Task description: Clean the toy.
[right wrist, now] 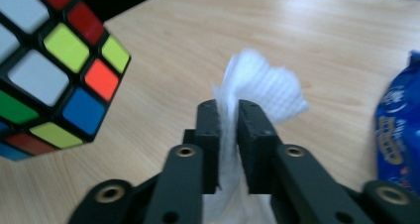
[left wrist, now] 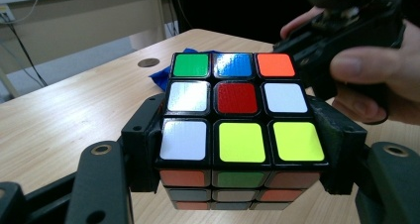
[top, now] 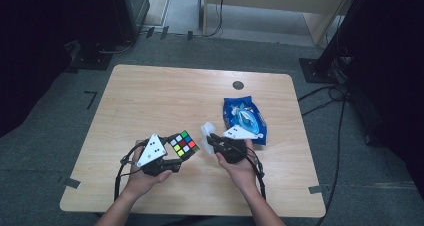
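A scrambled Rubik's cube (top: 183, 144) (left wrist: 237, 115) hangs just above the wooden table (top: 160, 96), with my left gripper (top: 180, 152) (left wrist: 237, 154) shut on its two sides. Its top face has a red centre. In the right gripper view the cube (right wrist: 54, 70) floats at the upper left. A crumpled white wipe (top: 206, 130) (right wrist: 262, 85) stands up between the jaws of my right gripper (top: 211, 139) (right wrist: 228, 117), which pinch it just to the right of the cube. In the left gripper view the right gripper (left wrist: 341, 40) and the hand that holds it sit behind the cube.
A blue packet of wipes (top: 245, 118) (right wrist: 396, 135) lies on the table right of the right hand. A small round grommet (top: 238, 85) sits near the table's far edge. Dark stands and cables ring the table on the grey floor.
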Demonstrator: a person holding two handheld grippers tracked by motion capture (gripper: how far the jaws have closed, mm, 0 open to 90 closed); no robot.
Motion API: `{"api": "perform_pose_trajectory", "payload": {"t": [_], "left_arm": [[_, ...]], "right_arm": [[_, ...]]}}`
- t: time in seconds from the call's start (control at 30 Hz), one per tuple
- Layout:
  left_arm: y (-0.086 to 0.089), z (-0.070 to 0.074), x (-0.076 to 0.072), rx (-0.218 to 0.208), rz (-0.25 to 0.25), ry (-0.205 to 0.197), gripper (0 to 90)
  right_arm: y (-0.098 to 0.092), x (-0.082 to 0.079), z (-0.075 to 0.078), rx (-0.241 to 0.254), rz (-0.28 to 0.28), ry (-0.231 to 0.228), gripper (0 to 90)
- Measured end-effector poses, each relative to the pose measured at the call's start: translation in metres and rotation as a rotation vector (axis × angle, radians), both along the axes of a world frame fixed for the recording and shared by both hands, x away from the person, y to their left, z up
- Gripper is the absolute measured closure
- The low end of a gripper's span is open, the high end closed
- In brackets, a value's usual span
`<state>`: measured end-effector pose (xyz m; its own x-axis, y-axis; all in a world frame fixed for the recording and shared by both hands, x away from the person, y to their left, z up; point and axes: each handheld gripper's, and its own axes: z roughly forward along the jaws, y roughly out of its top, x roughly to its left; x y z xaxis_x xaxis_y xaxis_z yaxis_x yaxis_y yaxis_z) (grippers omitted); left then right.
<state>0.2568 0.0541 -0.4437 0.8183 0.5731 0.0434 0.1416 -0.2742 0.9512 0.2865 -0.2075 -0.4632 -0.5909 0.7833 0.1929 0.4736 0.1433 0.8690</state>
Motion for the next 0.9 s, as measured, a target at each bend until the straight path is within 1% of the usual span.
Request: {"api": "perform_pose_trajectory", "payload": {"t": [0.13,0.17,0.2,0.23,0.27,0.3,0.33,0.37,0.43,0.47,0.5,0.6,0.7,0.77,0.83,0.9], "left_arm": [[-0.001,-0.001,0.0,0.001,0.004,0.0,34.2],[-0.001,-0.002,0.0,0.005,0.005,0.0,34.2],[-0.001,-0.002,0.0,0.007,0.006,-0.002,34.2],[-0.001,-0.003,0.0,0.009,0.011,-0.004,34.2],[-0.001,-0.004,0.001,0.015,0.014,-0.006,34.2],[-0.002,-0.005,0.001,0.018,0.017,-0.007,34.2],[-0.002,-0.005,0.001,0.017,0.018,-0.006,34.2],[-0.002,-0.006,0.001,0.019,0.019,-0.008,34.2],[-0.003,-0.007,0.0,0.021,0.023,-0.011,34.2],[-0.003,-0.007,0.0,0.019,0.022,-0.013,34.2],[-0.004,-0.008,0.0,0.016,0.023,-0.015,34.2],[-0.004,-0.008,-0.001,0.014,0.029,-0.025,34.2],[-0.005,-0.008,-0.002,0.007,0.033,-0.033,34.2],[-0.006,-0.008,-0.002,0.01,0.033,-0.036,34.2],[-0.007,-0.009,-0.003,0.01,0.035,-0.037,34.2],[-0.007,-0.009,-0.003,0.012,0.036,-0.042,34.2]], "right_arm": [[-0.004,-0.003,0.01,0.054,-0.011,-0.017,66.3],[-0.004,-0.004,0.013,0.077,-0.01,-0.015,64.7],[-0.005,-0.005,0.017,0.118,0.001,-0.007,61.8],[-0.005,-0.005,0.02,0.147,0.007,0.0,57.8],[-0.005,-0.006,0.023,0.183,0.011,0.01,52.4],[-0.004,-0.007,0.026,0.205,0.013,0.022,48.0],[-0.003,-0.008,0.03,0.235,0.016,0.043,41.5],[-0.002,-0.009,0.032,0.252,0.013,0.051,38.5],[0.0,-0.01,0.035,0.293,0.022,0.086,31.8],[0.002,-0.01,0.036,0.321,0.031,0.116,27.1],[0.003,-0.01,0.037,0.34,0.032,0.141,23.3],[0.007,-0.008,0.034,0.406,0.053,0.237,15.0],[0.009,-0.005,0.028,0.466,0.043,0.325,13.3],[0.009,-0.004,0.024,0.498,0.042,0.366,13.3],[0.009,-0.003,0.021,0.523,0.041,0.393,13.4],[0.009,-0.002,0.019,0.536,0.041,0.414,13.4]]}}
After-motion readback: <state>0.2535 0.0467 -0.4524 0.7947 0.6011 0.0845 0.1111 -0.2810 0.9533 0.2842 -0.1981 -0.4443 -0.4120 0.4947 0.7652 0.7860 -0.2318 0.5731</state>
